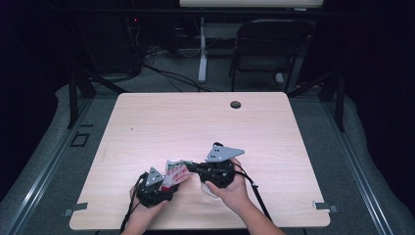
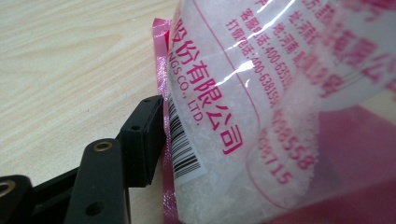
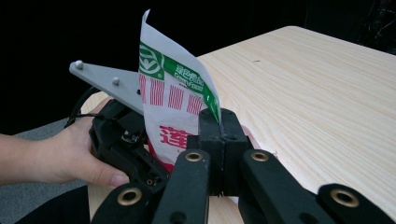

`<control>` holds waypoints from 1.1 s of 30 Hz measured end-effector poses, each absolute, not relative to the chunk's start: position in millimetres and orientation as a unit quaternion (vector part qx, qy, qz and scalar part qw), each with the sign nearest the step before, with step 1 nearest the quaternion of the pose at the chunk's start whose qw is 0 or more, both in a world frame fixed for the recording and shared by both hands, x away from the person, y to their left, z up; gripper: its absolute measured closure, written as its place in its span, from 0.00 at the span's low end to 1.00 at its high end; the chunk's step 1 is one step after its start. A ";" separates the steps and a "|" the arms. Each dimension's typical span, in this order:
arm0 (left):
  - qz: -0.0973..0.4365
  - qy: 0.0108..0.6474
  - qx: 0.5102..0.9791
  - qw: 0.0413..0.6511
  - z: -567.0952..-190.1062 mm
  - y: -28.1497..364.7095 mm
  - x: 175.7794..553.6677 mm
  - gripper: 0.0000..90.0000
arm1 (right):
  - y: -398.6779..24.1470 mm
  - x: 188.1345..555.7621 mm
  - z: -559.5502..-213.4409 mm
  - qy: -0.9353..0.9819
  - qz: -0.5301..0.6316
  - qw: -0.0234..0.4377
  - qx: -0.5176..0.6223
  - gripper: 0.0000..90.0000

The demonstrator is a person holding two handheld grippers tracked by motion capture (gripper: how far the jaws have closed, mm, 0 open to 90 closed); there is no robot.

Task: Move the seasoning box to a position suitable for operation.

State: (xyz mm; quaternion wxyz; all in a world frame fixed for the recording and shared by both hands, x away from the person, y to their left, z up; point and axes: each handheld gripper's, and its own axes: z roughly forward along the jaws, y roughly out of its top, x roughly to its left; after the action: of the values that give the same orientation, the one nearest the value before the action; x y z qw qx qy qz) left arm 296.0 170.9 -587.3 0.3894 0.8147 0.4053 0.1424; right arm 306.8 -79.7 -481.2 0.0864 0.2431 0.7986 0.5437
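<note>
A clear plastic bag (image 1: 174,174) of white granules with pink print stands up off the wooden table (image 1: 195,122) between both grippers. My right gripper (image 1: 190,168) is shut on the bag's upper edge; in the right gripper view its jaws (image 3: 219,119) meet on the white, green and red printed film (image 3: 173,93). My left gripper (image 1: 164,185) sits at the bag's lower left. In the left gripper view the bag (image 2: 243,93) lies between the wide jaws, its pink seam beside the left finger (image 2: 140,140); the other finger is hidden behind the bag.
The bag and both hands are near the table's front edge. A cable hole (image 1: 235,104) sits at the far middle of the table. Beyond the table stand a dark folding chair (image 1: 266,46) and a white post (image 1: 202,49), with cables on the floor.
</note>
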 end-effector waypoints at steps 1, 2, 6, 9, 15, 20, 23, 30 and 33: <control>0.142 0.405 0.815 0.390 -587.2 172.2 296.4 0.47 | -79.8 306.8 -481.3 0.799 0.544 0.085 0.243 1.00; 0.139 0.406 0.814 0.392 -587.1 173.1 296.4 0.47 | -79.2 306.5 -481.6 0.797 0.546 0.086 0.244 1.00; 0.141 0.405 0.818 0.385 -587.5 170.3 296.7 0.46 | -77.8 305.4 -481.8 0.799 0.545 0.086 0.240 1.00; 0.142 0.399 0.823 0.378 -587.5 170.0 298.1 0.43 | -77.3 305.3 -482.0 0.797 0.548 0.085 0.240 1.00; 0.141 0.401 0.823 0.377 -587.8 169.1 298.9 0.41 | -76.6 304.1 -480.7 0.797 0.549 0.086 0.236 1.00; 0.153 0.399 0.826 0.368 -587.8 167.0 297.4 0.44 | -75.8 303.7 -480.5 0.797 0.550 0.086 0.236 1.00; 0.160 0.394 0.829 0.365 -587.7 166.2 296.6 0.49 | -75.8 303.8 -480.2 0.797 0.550 0.087 0.237 1.00; 0.160 0.390 0.830 0.365 -587.6 166.5 296.6 0.51 | -76.2 302.8 -478.8 0.796 0.550 0.088 0.235 1.00; 0.162 0.390 0.829 0.366 -587.8 166.0 296.2 0.53 | -76.0 301.7 -478.4 0.796 0.551 0.088 0.234 1.00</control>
State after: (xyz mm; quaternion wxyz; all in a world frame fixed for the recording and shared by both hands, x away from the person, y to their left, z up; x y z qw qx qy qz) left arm 296.2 166.0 -587.8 0.3664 0.8291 0.3897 0.1625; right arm 301.7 -76.0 -478.4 0.0877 0.2339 0.7963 0.5510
